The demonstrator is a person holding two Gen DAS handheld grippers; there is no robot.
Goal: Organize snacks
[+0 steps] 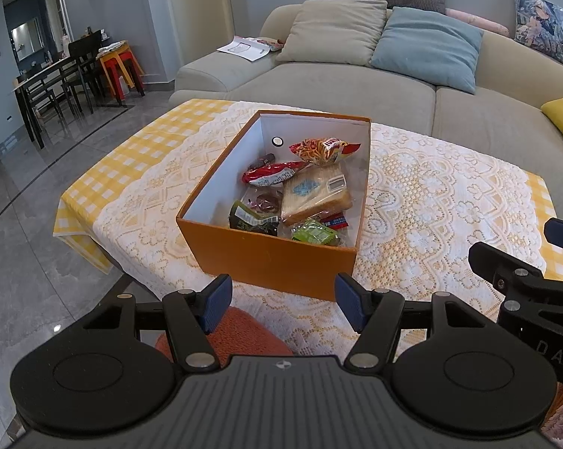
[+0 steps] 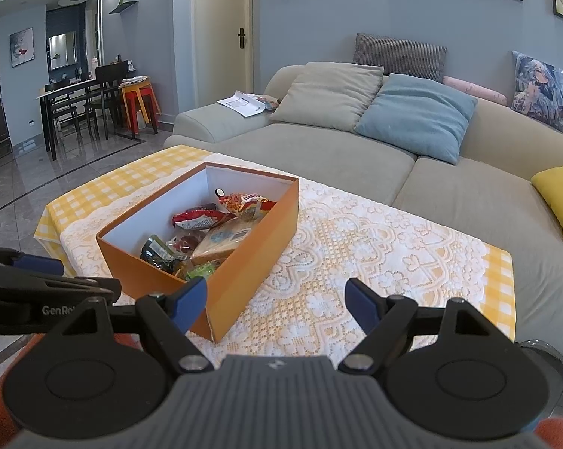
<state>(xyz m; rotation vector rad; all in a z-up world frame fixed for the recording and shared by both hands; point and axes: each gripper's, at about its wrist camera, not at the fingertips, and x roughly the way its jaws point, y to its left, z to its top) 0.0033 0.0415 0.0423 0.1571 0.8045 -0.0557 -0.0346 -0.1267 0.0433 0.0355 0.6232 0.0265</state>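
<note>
An orange box (image 1: pixel 266 258) with a white inside stands on the lace-covered table (image 1: pixel 431 202). It holds several snacks: a wrapped bread slice (image 1: pixel 315 196), a red-orange chip bag (image 1: pixel 324 149), a red packet (image 1: pixel 270 176), a dark green packet (image 1: pixel 251 220) and a light green packet (image 1: pixel 313 232). My left gripper (image 1: pixel 283 305) is open and empty, just in front of the box's near wall. My right gripper (image 2: pixel 277 305) is open and empty, at the box's (image 2: pixel 244 262) near right corner. The snacks also show in the right wrist view (image 2: pixel 221 239).
A beige sofa (image 1: pixel 337 86) with several cushions stands behind the table. An orange stool (image 1: pixel 240 333) sits below my left gripper. A dining table with dark chairs (image 1: pixel 57 78) and coloured stools stand far left. The right gripper's body (image 1: pixel 532 288) shows at the left view's right edge.
</note>
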